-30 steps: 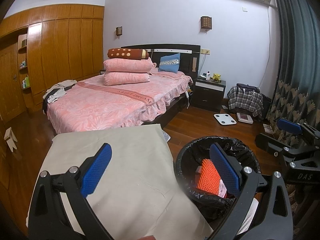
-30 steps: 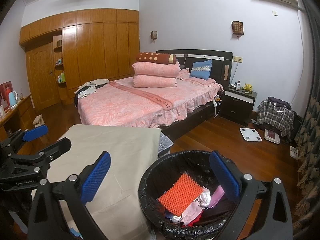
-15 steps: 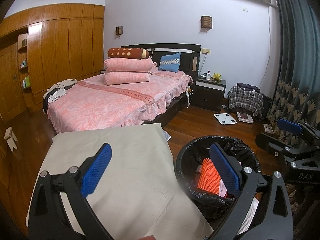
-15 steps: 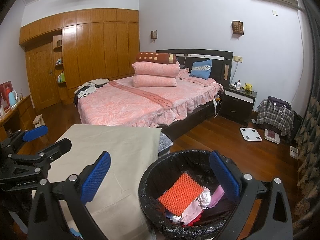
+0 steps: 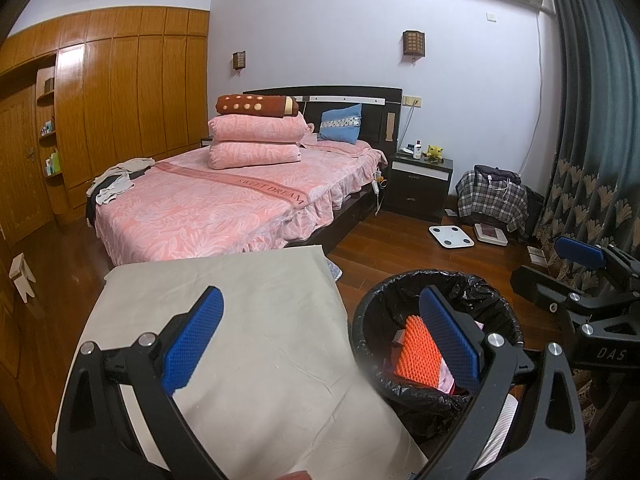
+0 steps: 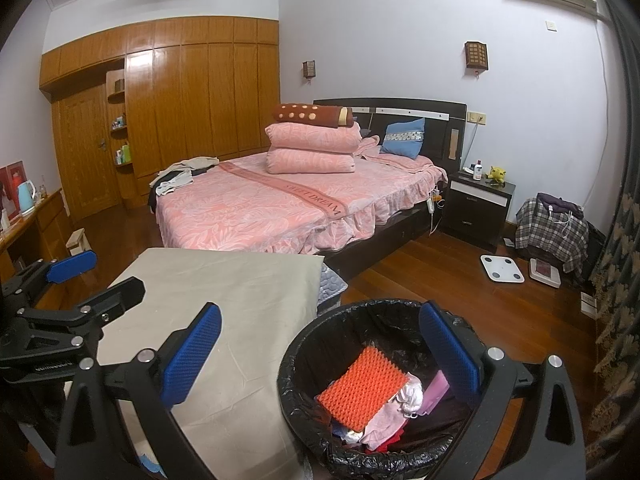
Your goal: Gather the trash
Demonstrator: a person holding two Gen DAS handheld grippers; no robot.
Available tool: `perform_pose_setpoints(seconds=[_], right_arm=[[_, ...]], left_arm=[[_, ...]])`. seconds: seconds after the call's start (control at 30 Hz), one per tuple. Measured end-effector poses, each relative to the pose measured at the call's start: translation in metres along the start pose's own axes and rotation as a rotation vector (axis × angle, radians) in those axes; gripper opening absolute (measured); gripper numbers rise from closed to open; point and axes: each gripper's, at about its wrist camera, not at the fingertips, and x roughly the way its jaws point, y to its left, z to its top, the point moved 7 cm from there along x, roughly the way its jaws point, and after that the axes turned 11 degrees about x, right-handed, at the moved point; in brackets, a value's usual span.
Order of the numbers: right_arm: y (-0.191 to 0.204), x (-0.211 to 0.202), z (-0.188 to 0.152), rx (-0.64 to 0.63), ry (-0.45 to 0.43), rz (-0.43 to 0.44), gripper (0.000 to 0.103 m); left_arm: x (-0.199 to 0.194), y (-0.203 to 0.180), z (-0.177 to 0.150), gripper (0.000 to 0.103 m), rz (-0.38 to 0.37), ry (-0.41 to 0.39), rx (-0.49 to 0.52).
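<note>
A black bin (image 6: 320,344) lined with a black bag stands on the floor right of a cloth-covered table (image 6: 224,304). In it lie an orange ridged pad (image 6: 362,388), pink scraps (image 6: 384,420) and other trash. The same bin (image 5: 372,312) and orange pad (image 5: 416,350) show in the left wrist view. My left gripper (image 5: 320,336) is open and holds nothing, over the table's right edge. My right gripper (image 6: 320,350) is open and holds nothing, above the bin. Each gripper appears in the other's view: the right one (image 5: 580,264), the left one (image 6: 72,268).
A pink bed (image 6: 280,204) stands behind the table. A dark nightstand (image 6: 478,208), a white scale (image 6: 502,269) and a plaid-draped pile (image 6: 550,228) sit on the wood floor at right. Curtains (image 5: 592,128) hang far right; wooden wardrobes (image 6: 180,100) line the left wall.
</note>
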Motion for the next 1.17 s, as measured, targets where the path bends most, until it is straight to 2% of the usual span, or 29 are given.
perform_pose_setpoints(seconds=[1.17], right_arm=[[-0.006, 0.011, -0.019, 0.007, 0.018, -0.005, 0.097]], left_arm=[[0.005, 0.001, -0.007, 0.096, -0.004, 0.016, -0.002]])
